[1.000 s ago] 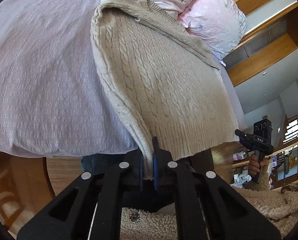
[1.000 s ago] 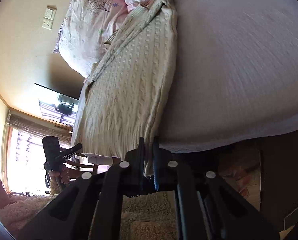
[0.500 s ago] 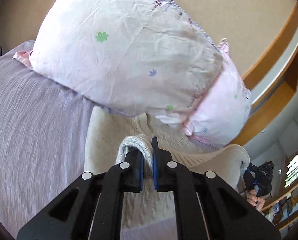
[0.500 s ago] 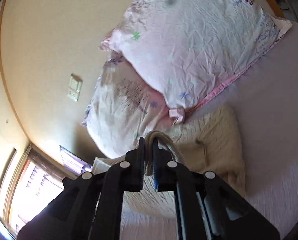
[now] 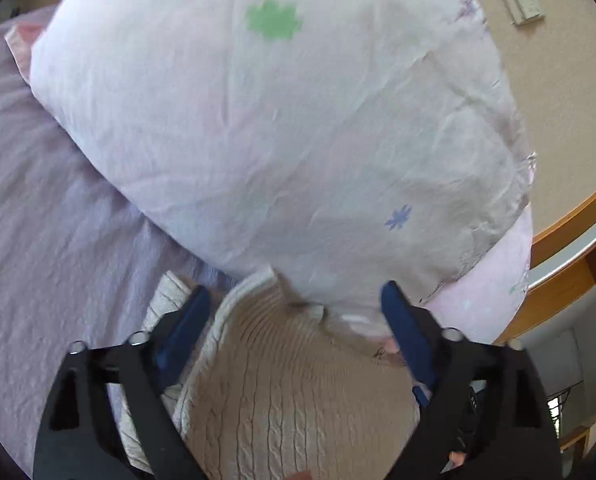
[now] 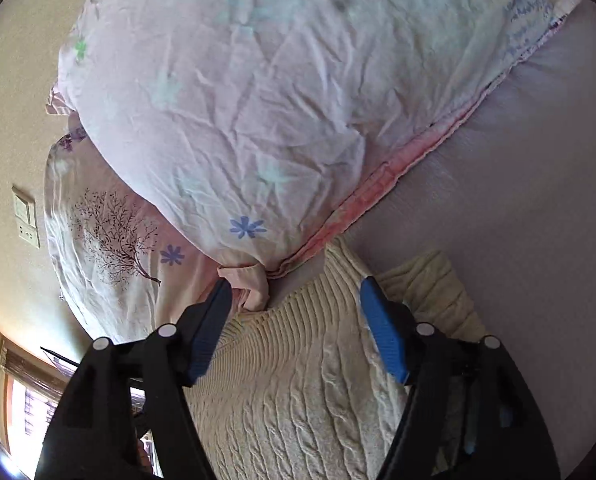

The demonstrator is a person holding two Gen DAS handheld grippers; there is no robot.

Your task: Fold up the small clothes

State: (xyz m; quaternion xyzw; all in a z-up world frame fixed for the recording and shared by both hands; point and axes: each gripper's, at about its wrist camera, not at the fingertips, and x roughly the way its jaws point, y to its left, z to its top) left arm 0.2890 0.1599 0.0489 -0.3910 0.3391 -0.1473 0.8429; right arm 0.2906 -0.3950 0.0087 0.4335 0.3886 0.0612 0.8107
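Note:
A cream cable-knit sweater (image 5: 298, 392) lies folded over on the lilac bed sheet (image 5: 50, 248), its ribbed hem up against the pillows. My left gripper (image 5: 294, 300) is open, its blue pads on either side of the hem, holding nothing. In the right wrist view the same sweater (image 6: 310, 380) lies below my right gripper (image 6: 294, 284), which is also open and empty above the ribbed edge. A lower layer of the sweater shows at the right (image 6: 430, 284).
Two pale pink flowered pillows (image 5: 282, 120) (image 6: 258, 92) sit right ahead of both grippers at the head of the bed. A beige wall with a switch plate (image 6: 26, 216) lies behind. The bed sheet (image 6: 530, 184) extends to the right.
Both grippers carried the sweater's hem up from the bed's foot to the pillows, folding it over. Both then opened and let the hem go.

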